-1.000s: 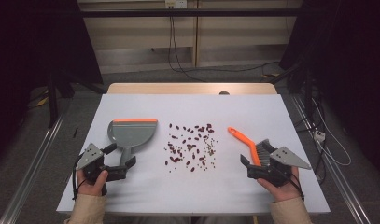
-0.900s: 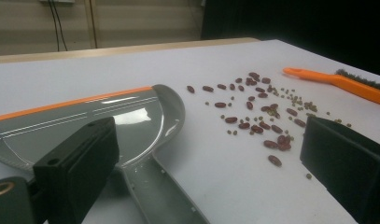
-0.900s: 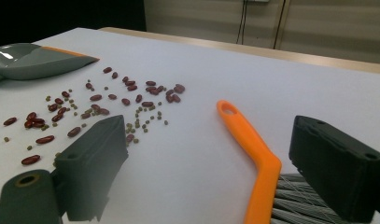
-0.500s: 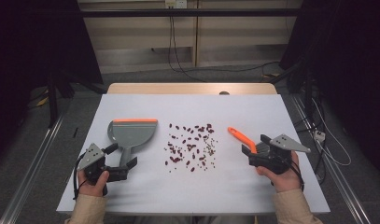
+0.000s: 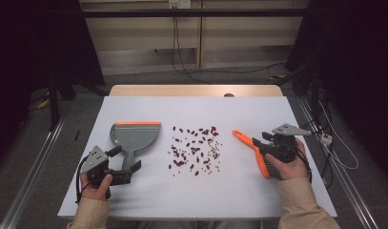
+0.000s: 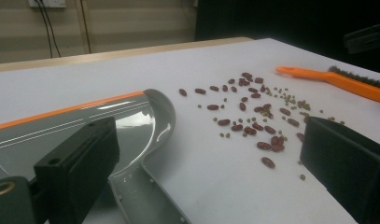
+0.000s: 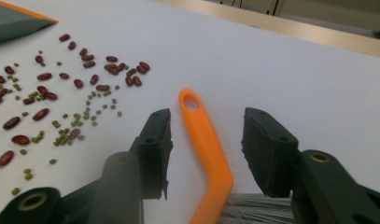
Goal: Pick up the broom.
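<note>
A grey dustpan (image 5: 134, 136) with an orange lip lies at the left of the white table, its handle pointing toward me. My left gripper (image 5: 125, 161) is open, one jaw on each side of that handle (image 6: 145, 196) without touching it. Red and small green beans (image 5: 195, 149) are scattered mid-table, and they lie ahead of the left gripper's jaws (image 6: 253, 116). An orange brush (image 5: 251, 150) rests on the table at the right. My right gripper (image 7: 208, 135) is open and straddles the brush handle (image 7: 201, 126), with gaps on both sides. The bristles (image 7: 257, 207) sit low between its jaws.
The white tabletop (image 5: 196, 200) has bare room along the near edge and toward the far side. A wooden strip (image 5: 196, 90) marks the far edge. Cables (image 5: 334, 148) trail off the right edge. Metal rails (image 5: 34, 167) run along the floor on both sides.
My right gripper has moved away from me and to the left, bringing its open jaws around the brush handle. The left gripper has stayed almost in place by the dustpan handle.
</note>
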Motion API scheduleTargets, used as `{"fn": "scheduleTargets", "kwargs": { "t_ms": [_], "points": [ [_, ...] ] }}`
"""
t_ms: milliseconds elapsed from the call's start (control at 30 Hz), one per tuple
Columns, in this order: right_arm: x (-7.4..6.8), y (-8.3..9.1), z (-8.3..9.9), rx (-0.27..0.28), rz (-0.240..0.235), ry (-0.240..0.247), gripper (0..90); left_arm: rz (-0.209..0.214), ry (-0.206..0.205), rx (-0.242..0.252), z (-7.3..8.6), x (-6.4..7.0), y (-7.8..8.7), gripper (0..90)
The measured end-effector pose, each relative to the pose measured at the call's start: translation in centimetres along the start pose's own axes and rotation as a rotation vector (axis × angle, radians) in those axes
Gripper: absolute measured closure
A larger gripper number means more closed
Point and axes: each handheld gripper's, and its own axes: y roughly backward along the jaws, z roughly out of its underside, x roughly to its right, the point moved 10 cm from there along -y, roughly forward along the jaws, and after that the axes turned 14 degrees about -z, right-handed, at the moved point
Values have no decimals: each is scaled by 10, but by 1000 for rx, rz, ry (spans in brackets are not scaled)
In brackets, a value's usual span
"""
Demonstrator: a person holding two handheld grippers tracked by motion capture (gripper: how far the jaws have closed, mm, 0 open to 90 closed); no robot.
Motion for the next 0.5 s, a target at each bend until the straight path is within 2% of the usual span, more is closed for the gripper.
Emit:
{"fn": "scheduleTargets", "kwargs": {
  "t_ms": [33,67,133,200,367,400,500],
  "points": [
    [1,-7,2,-31,-38,-26,573,-3,-1,1,0,0,0,44],
    [1,-7,2,-31,-38,-26,573,-7,-2,1,-1,0,0,44],
    [4,-13,5,-66,-30,-33,563,-10,2,0,-1,0,-1,44],
    [4,-19,5,-96,-45,-36,576,-12,-5,-1,0,-1,0,44],
    [7,-24,6,-117,-56,-43,598,-19,0,1,0,-3,1,44],
    [10,-26,9,-151,-47,-33,600,-21,1,2,0,-3,2,44],
    [14,-28,12,-172,-36,-42,605,-21,1,3,0,-4,2,44]
  ]
}}
